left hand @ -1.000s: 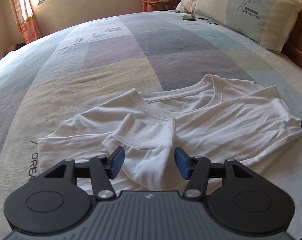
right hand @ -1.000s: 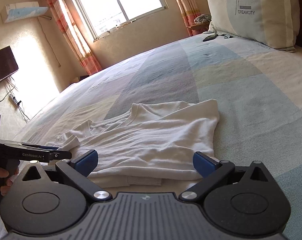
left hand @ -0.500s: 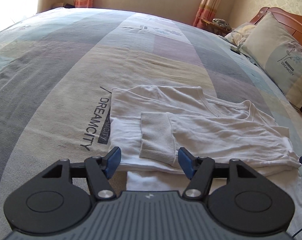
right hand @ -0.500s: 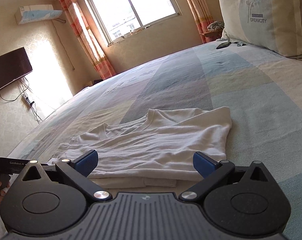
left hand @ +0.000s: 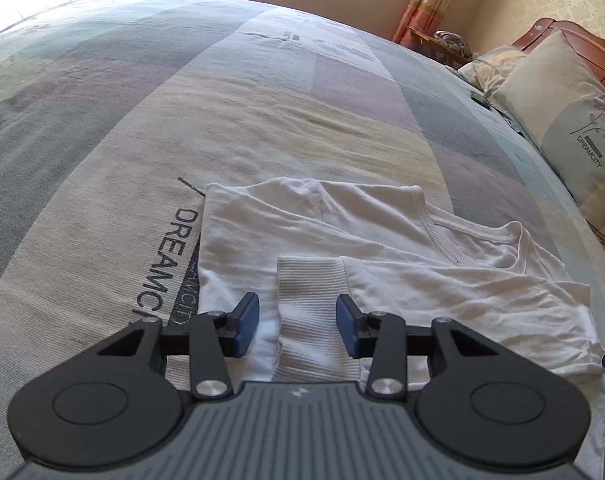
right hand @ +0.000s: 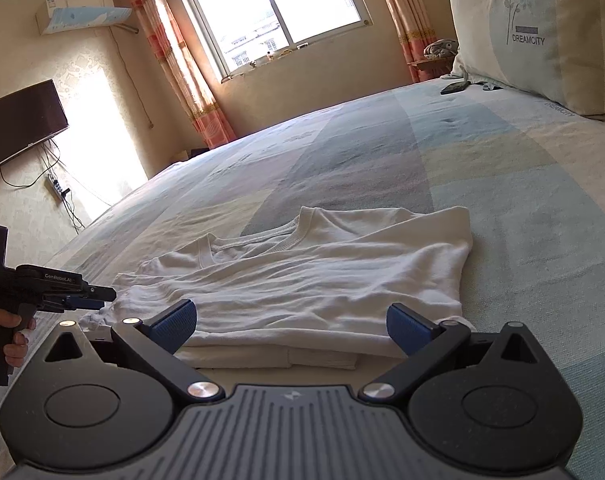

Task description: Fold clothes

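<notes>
While your left tongs (left hand: 297,330) pointed down at the near edge of the white shirt (left hand: 382,264), their jaws were closing, with the ribbed cuff (left hand: 314,300) of the folded-in sleeve lying between the blue pads (left hand: 247,326) but not yet pinched. Your right tongs (right hand: 290,330) stood wide over the shirt's folded hem, pads clear of the cloth and holding nothing. From that right-hand view, your left tongs (right hand: 102,298) showed at the left edge of the shirt, with your fingers (right hand: 16,338) wrapped round the handle.

The shirt lay flat on the bed (left hand: 262,120), sleeves folded in over the body and the neckline (right hand: 262,240) turned toward the far side. It partly covered the lettering printed on the bedspread (left hand: 162,264).

Farther off, a pillow (right hand: 534,36) leaned against the headboard, and a dark phone (right hand: 454,87) lay on the bed beside it. Beyond the bed stood the window (right hand: 274,12) with its striped curtains (right hand: 170,52), a wall-mounted television (right hand: 20,122) and an air conditioner (right hand: 84,12).
</notes>
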{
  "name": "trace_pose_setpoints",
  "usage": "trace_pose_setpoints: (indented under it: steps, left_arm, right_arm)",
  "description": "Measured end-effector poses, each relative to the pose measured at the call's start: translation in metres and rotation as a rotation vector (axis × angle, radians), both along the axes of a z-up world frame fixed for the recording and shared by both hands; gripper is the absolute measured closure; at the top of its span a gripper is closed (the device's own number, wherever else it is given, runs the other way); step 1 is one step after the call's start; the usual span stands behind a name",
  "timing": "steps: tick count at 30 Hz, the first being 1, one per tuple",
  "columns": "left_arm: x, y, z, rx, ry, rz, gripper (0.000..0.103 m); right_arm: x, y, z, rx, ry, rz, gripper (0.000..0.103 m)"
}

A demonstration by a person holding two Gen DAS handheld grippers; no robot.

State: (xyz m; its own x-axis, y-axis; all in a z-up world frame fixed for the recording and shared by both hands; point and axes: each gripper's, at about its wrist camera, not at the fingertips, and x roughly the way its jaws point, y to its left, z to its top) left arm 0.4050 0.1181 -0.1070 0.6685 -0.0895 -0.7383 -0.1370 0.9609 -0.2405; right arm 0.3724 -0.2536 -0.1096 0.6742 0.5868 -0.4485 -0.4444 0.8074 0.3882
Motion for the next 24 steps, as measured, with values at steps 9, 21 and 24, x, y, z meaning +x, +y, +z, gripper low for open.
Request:
trace_pose_setpoints:
  steps: [9,21,24]
  left_arm:
    - [-0.008,-0.011,0.014,0.112,-0.079,-0.048,0.098]
    - [-0.006,-0.032,0.029,0.012,-0.112,-0.169,0.099]
    - [0.004,-0.049,0.017,-0.005,-0.071,-0.185,0.092]
  right_arm:
    - [0.0,-0.003,0.0,-0.009,-0.014,-0.022,0.0]
    - [0.019,0.001,0.005,0.0,-0.048,0.012,0.0]
    - [0.035,0.007,-0.01,-0.046,0.08,-0.008,0.0]
